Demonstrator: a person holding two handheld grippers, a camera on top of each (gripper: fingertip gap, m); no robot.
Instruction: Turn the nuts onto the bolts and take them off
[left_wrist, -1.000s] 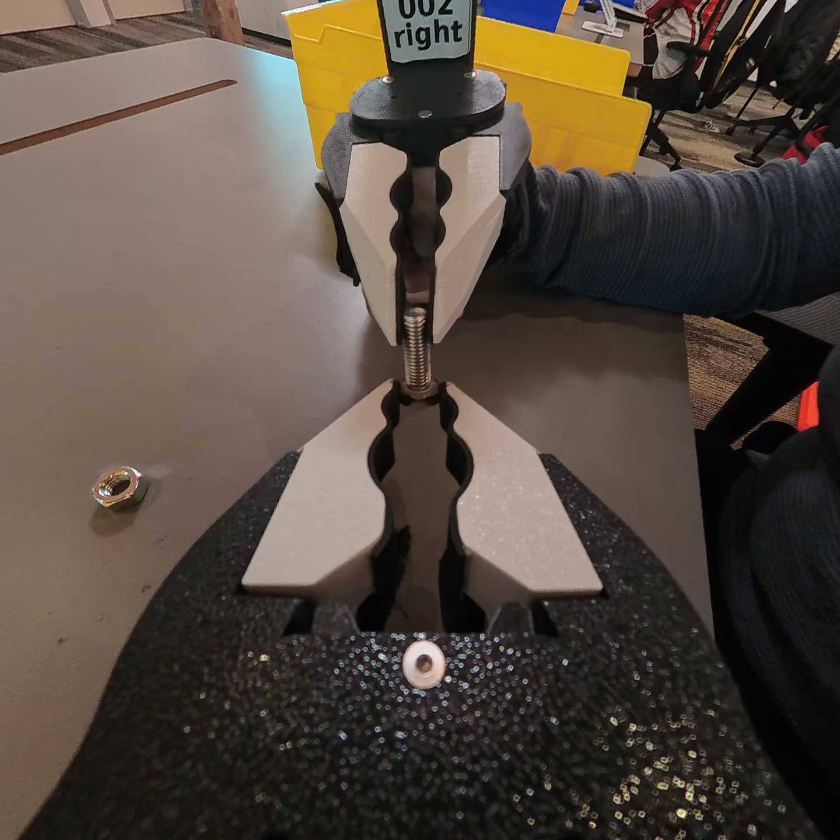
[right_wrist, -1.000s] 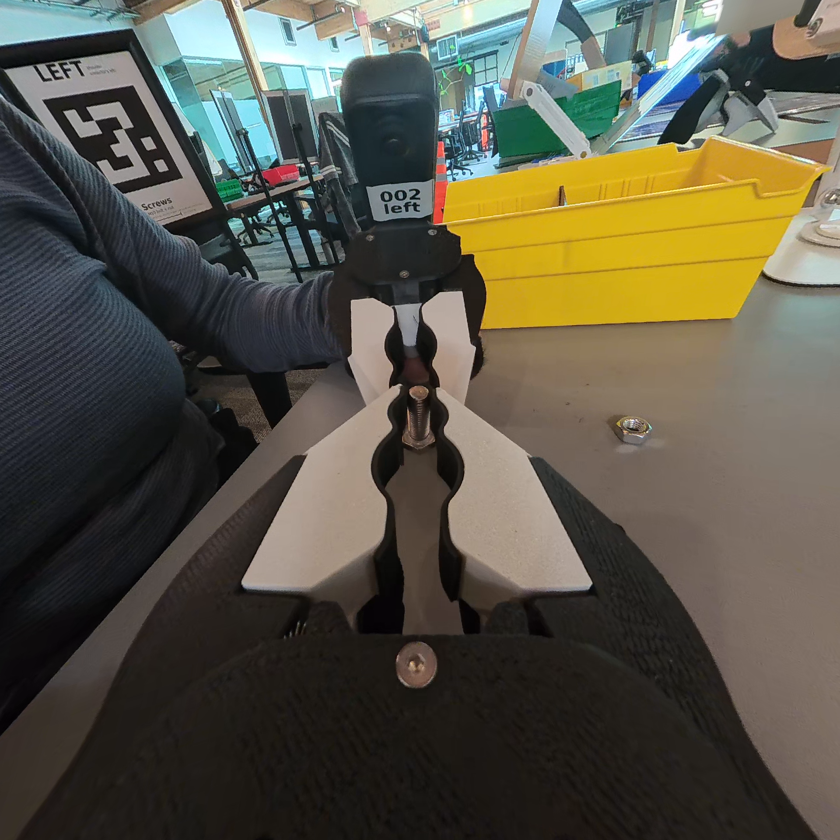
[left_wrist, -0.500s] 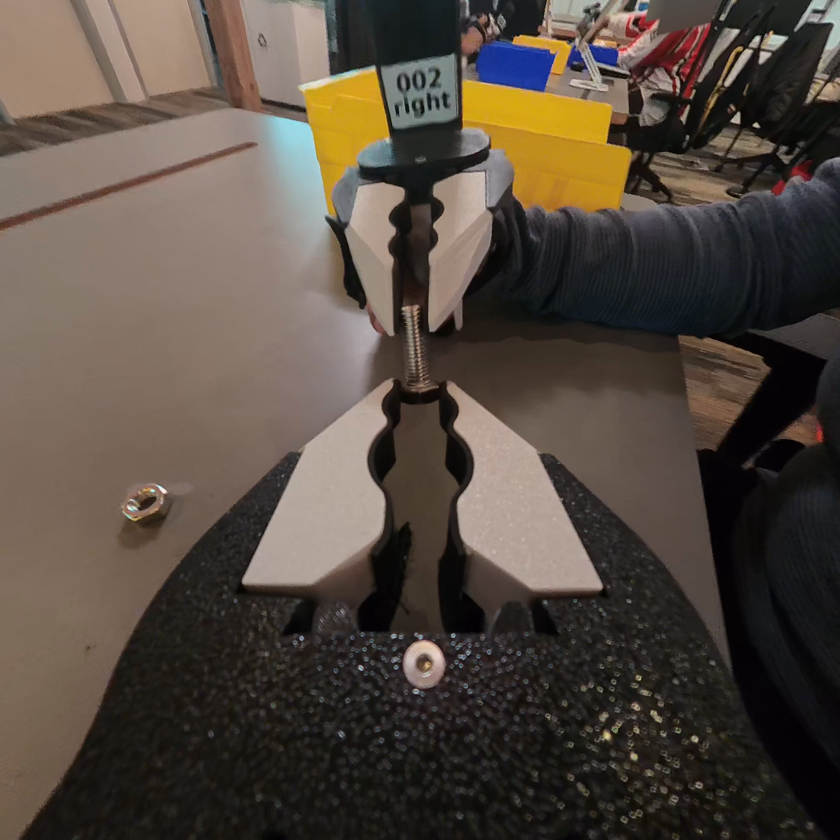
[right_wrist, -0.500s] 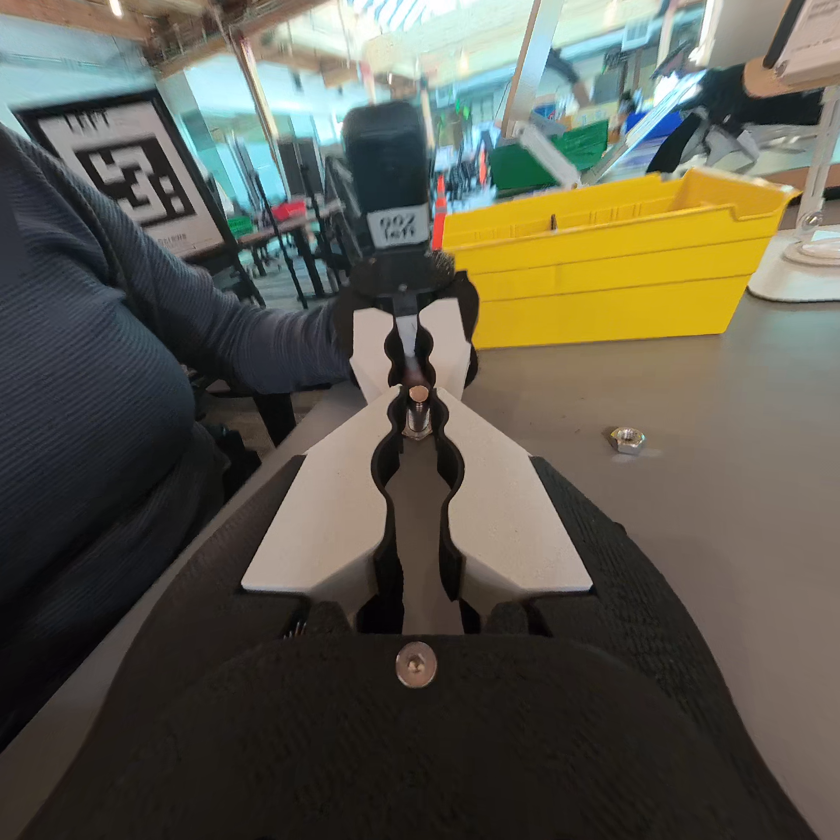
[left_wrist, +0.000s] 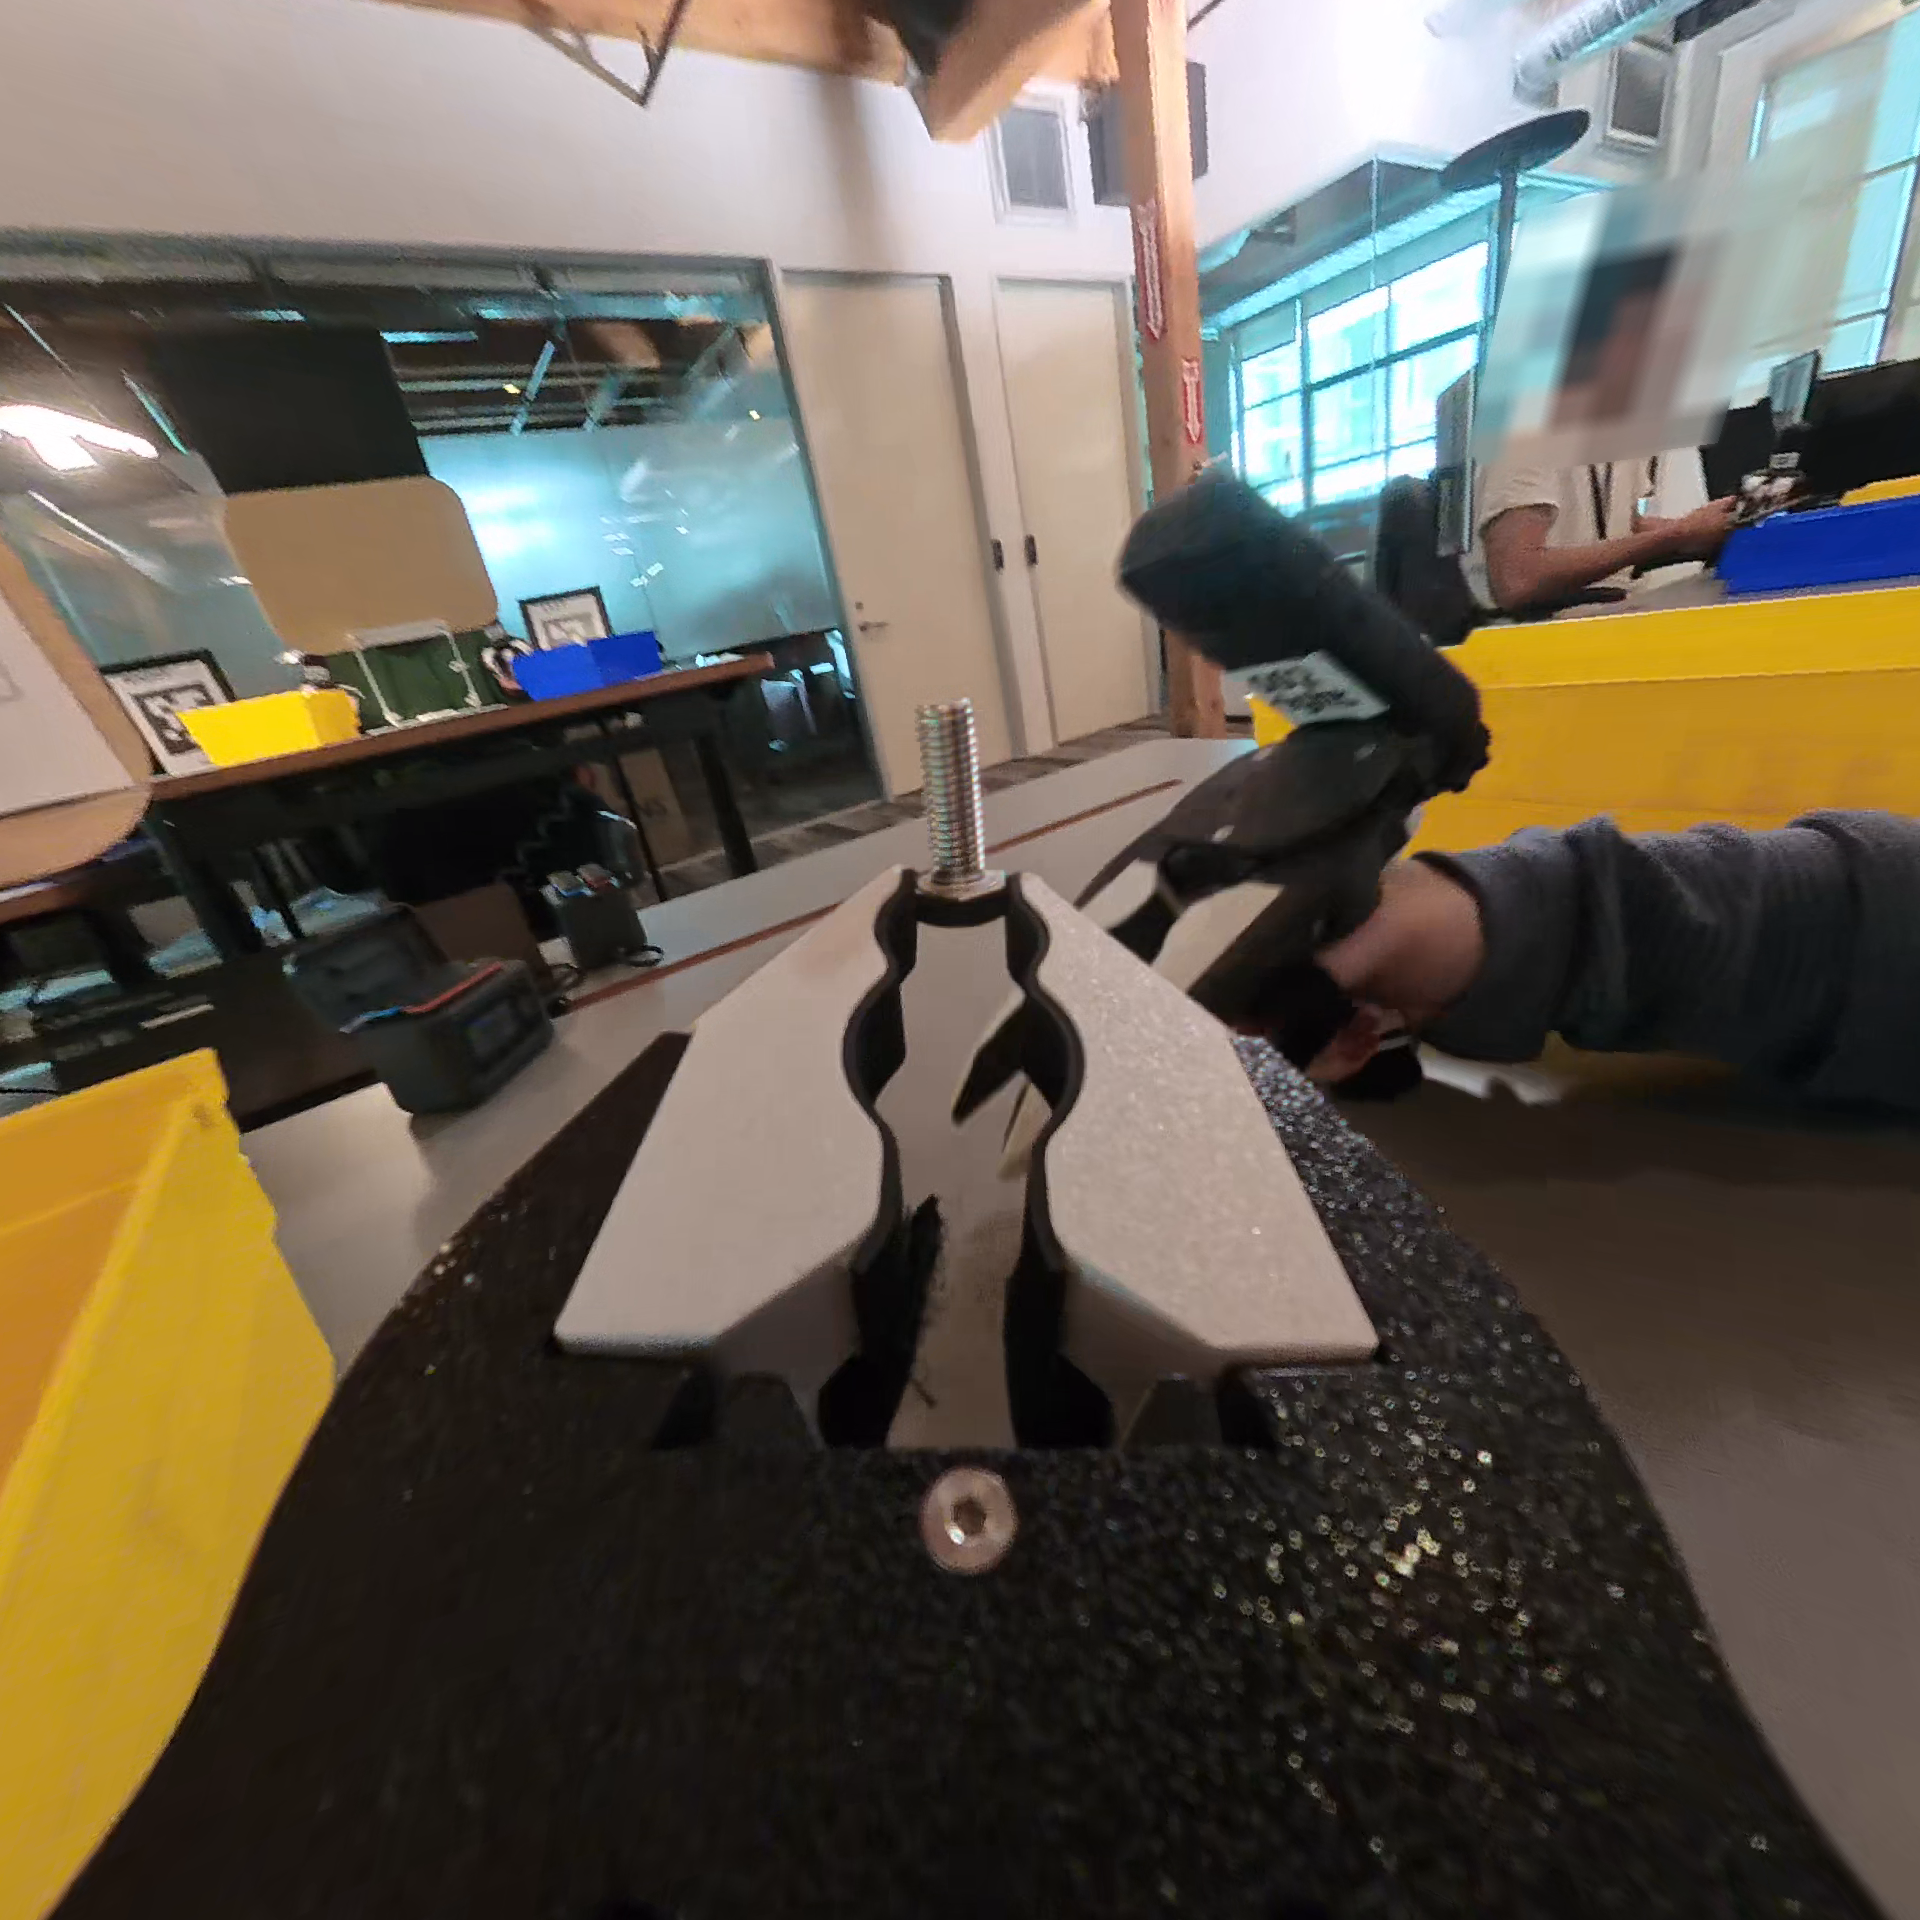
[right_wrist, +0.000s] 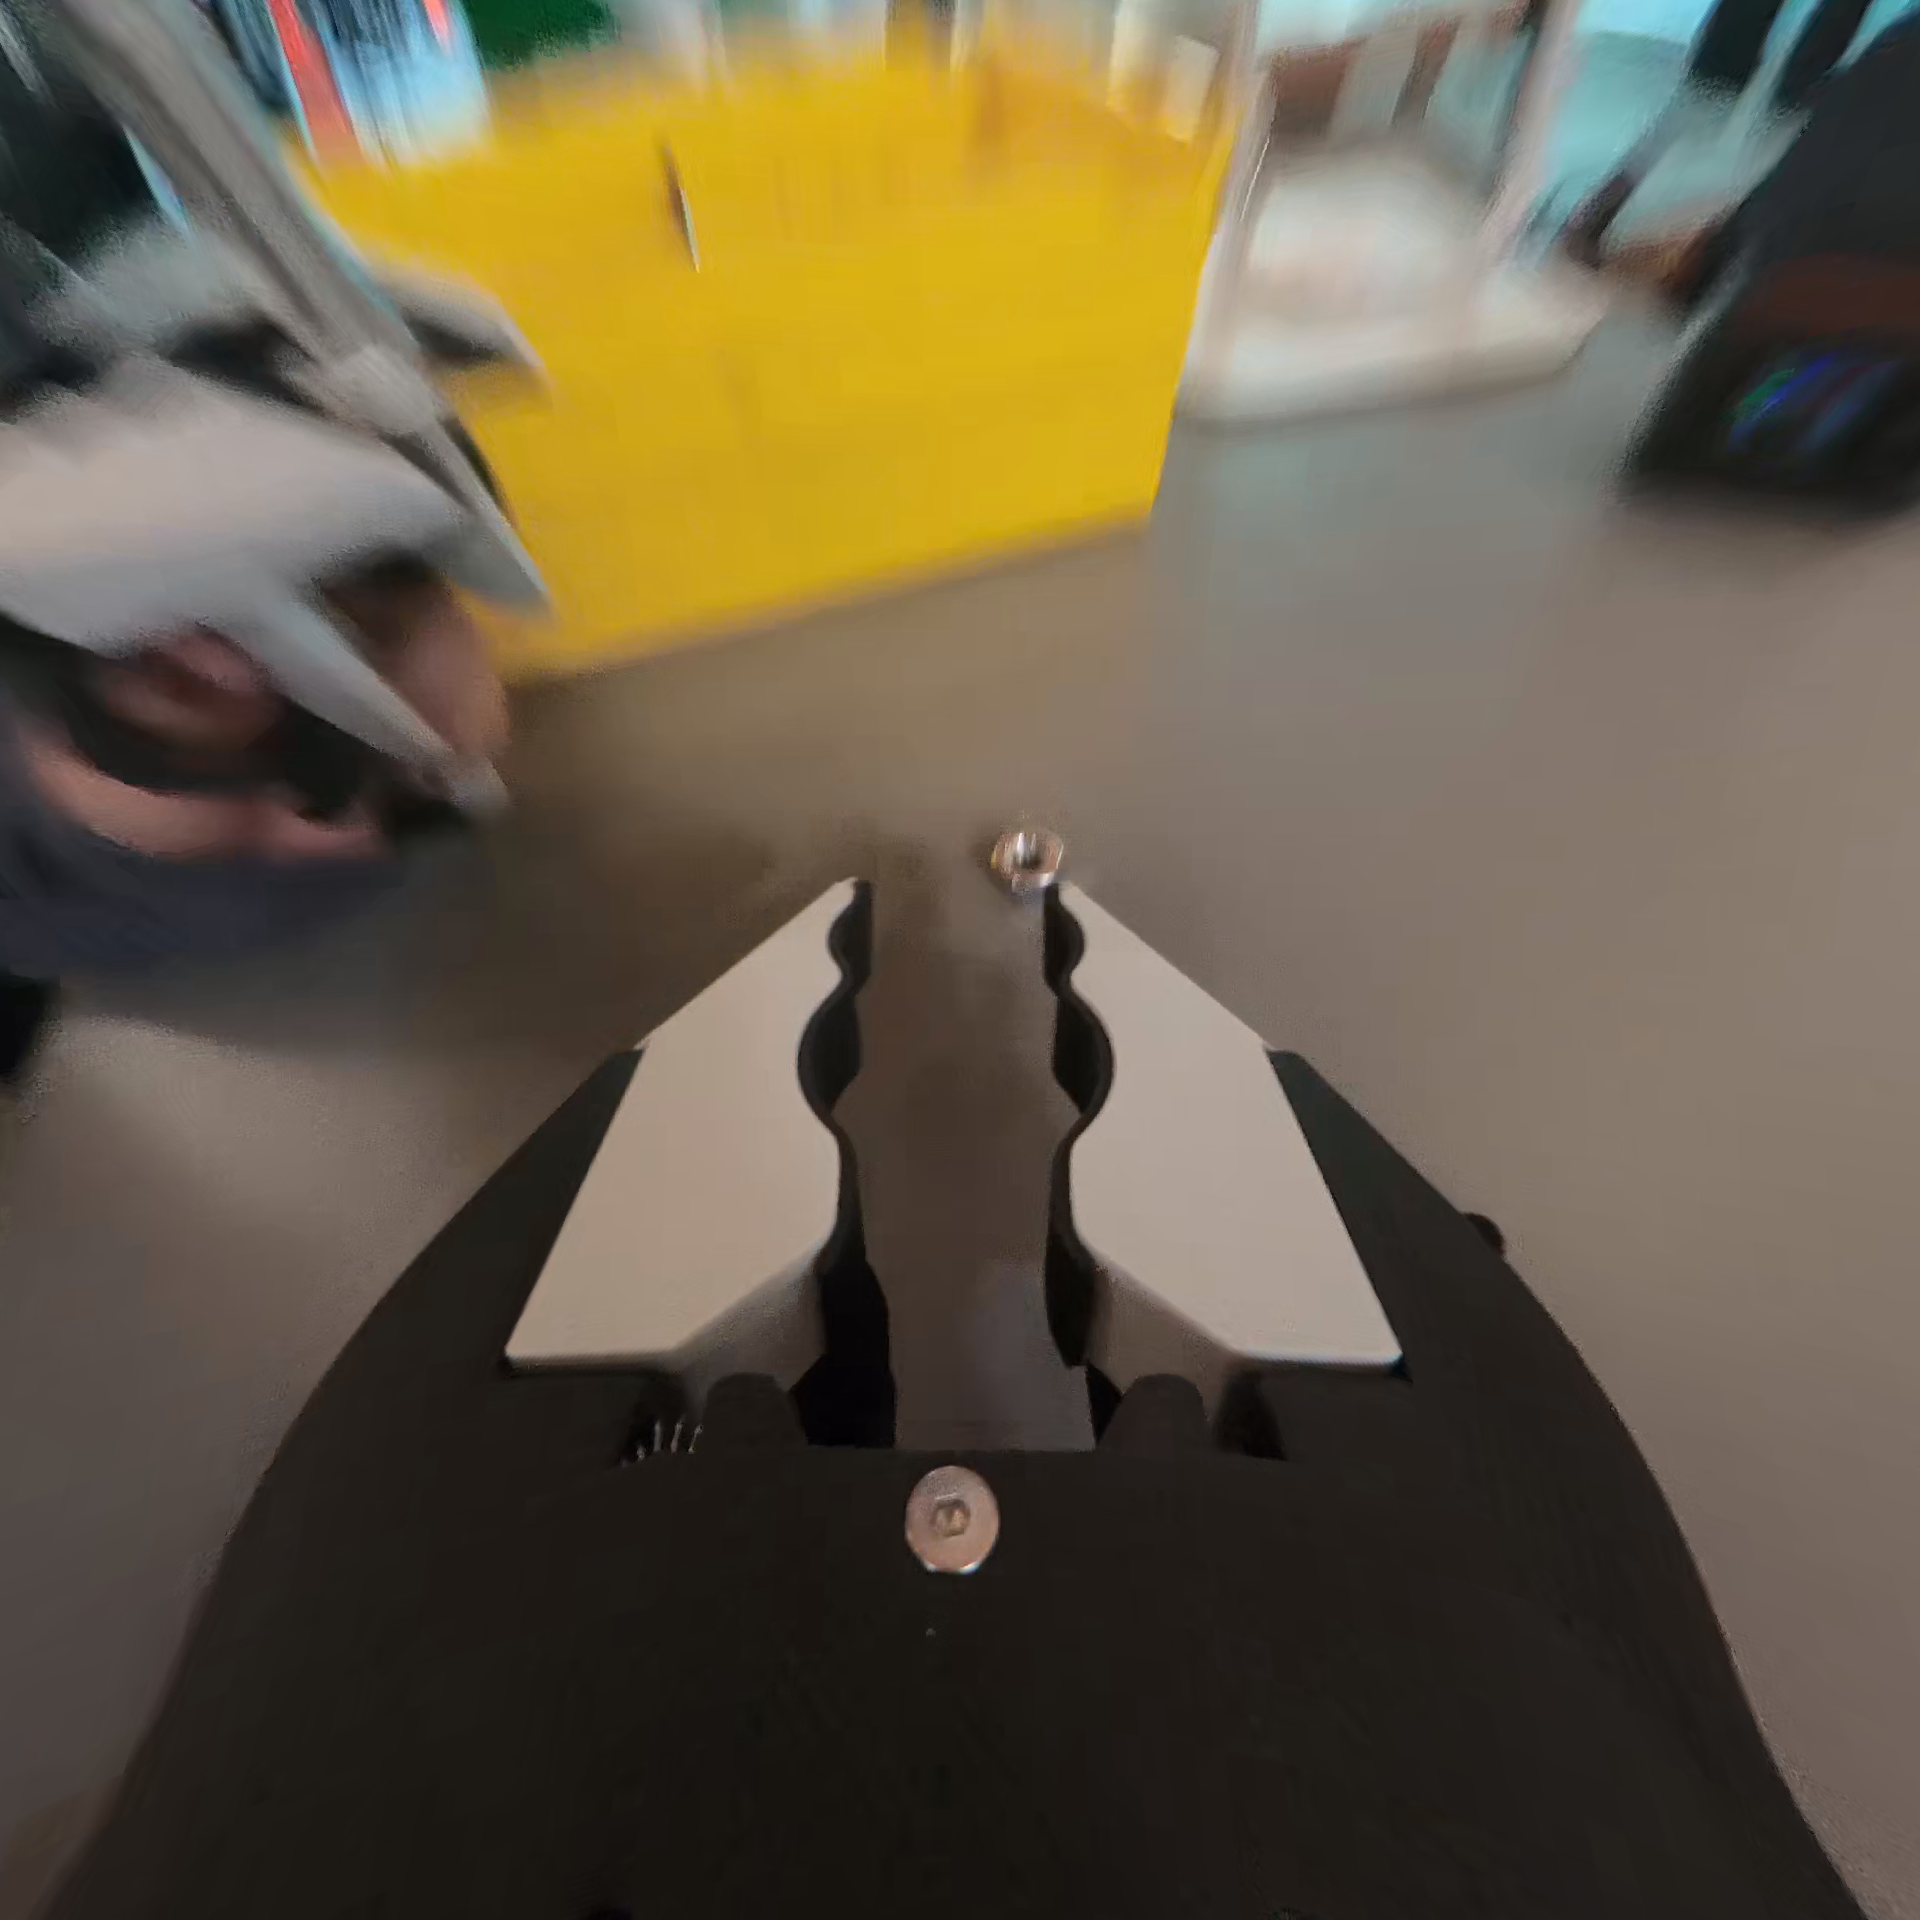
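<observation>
Bolt (left_wrist: 951, 795) stands thread-up, its head pinched in the left claw (left_wrist: 961, 899), presumably so the bare thread is free to take a nut. Right claw (right_wrist: 951, 894) is spread and empty, low over the counter (right_wrist: 1455, 831), with the nut (right_wrist: 1020, 860) lying just past its right fingertip. Open counter surrounds the nut; the yellow bin (right_wrist: 831, 364) sits well behind.

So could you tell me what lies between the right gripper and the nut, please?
Only bare table; the right wrist view shows the nut lying just beyond the open right gripper.
</observation>
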